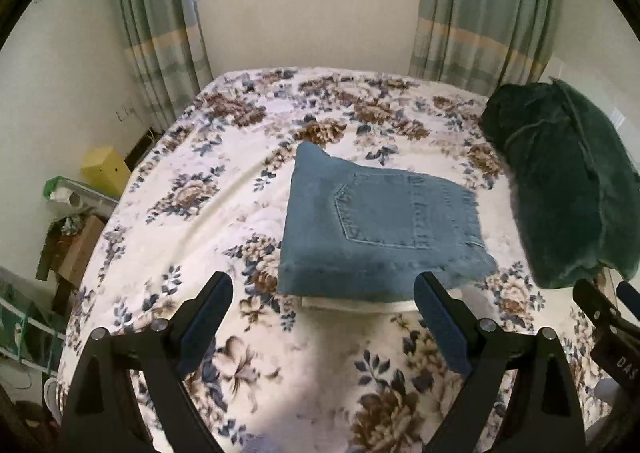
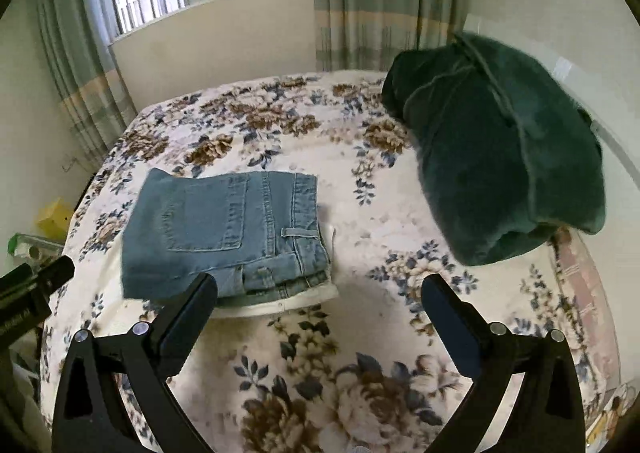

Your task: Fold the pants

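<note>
Jeans (image 1: 380, 229) sit folded in a neat stack mid-bed (image 1: 192, 213), looks about done. Left gripper (image 1: 324, 293) faces them square on, closest, jaws spread wide, holding nothing. Right gripper (image 2: 320, 293) gapes empty too, the stack ahead to its left.
</note>
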Demonstrator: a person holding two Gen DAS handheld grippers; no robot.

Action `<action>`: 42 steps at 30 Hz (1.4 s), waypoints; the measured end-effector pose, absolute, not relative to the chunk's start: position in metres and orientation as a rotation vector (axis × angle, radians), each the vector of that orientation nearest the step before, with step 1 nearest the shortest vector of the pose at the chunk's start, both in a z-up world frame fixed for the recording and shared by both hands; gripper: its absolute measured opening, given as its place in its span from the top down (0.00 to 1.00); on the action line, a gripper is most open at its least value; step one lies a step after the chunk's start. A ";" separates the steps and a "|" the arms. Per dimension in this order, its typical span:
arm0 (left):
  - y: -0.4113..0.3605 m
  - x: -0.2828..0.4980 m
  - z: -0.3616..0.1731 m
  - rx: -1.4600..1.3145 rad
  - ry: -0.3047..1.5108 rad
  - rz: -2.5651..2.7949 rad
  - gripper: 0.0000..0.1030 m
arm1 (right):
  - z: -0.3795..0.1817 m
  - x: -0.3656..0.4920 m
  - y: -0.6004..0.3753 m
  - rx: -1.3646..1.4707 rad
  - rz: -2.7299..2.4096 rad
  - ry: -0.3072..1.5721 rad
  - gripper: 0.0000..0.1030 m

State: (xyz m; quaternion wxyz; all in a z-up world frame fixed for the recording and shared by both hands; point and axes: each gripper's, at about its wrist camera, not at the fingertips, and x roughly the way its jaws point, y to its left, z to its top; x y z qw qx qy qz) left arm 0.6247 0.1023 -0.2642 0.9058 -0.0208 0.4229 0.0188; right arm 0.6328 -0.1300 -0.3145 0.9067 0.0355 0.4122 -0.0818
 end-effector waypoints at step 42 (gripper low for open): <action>0.079 0.265 -0.042 -0.043 0.582 0.079 0.00 | -0.004 0.168 -0.126 0.017 0.015 0.501 0.00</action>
